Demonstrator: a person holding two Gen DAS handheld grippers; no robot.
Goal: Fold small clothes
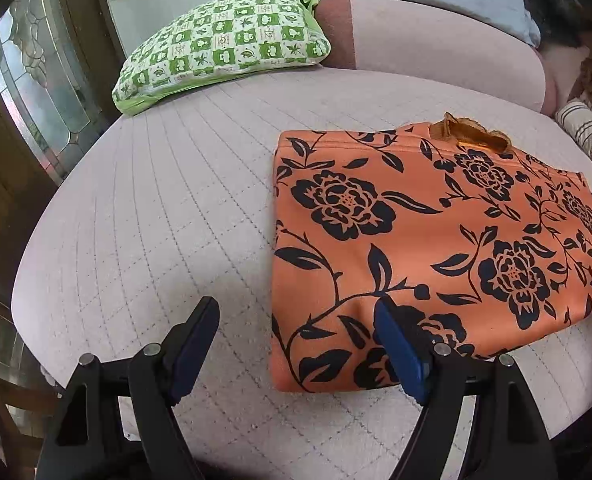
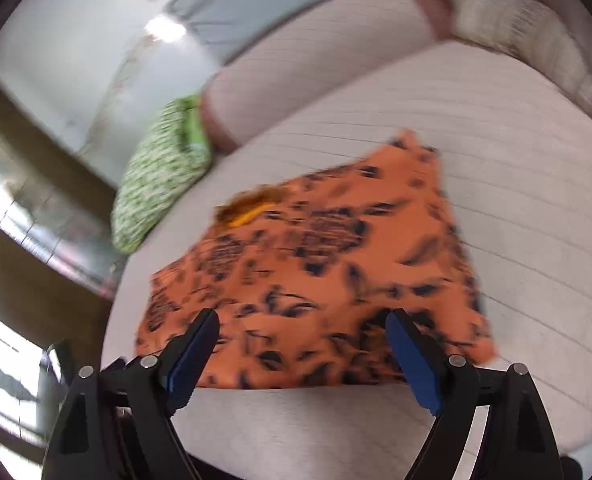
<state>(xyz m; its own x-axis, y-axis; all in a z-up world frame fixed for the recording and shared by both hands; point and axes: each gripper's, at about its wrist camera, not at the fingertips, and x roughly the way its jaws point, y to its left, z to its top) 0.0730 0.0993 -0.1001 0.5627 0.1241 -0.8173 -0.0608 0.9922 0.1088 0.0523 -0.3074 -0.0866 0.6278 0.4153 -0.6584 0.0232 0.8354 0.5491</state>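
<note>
Fabric in orange, printed with black roses, leaves and curling vines, lies folded into a thick, roughly square packet point(image 1: 435, 248) on the quilted cushion point(image 1: 168, 208) of a sofa. The cloth looks smooth and slightly glossy, its near edge rounded where the layers turn over; at the far edge a ruffled brown-gold trim point(image 1: 471, 134) pokes out (a collar or hem, hard to tell which). The cushion cover is pale pink-white, stitched in a diamond grid with a faintly nubbly surface.

The left gripper point(image 1: 296, 340) hangs above the packet's near left corner, black fingers with blue pads spread wide and nothing between them; its right finger overlaps the cloth in the picture, though contact cannot be judged. The right gripper point(image 2: 301, 344) is likewise wide open and empty, poised over the near edge of the same garment point(image 2: 303, 264), which is blurred in that view.

A plump pillow point(image 1: 224, 44) in a green-and-white checked print rests at the cushion's far left corner against the padded backrest point(image 1: 415, 40). A striped, cream-coloured cushion point(image 1: 587, 128) sits at the right end.
</note>
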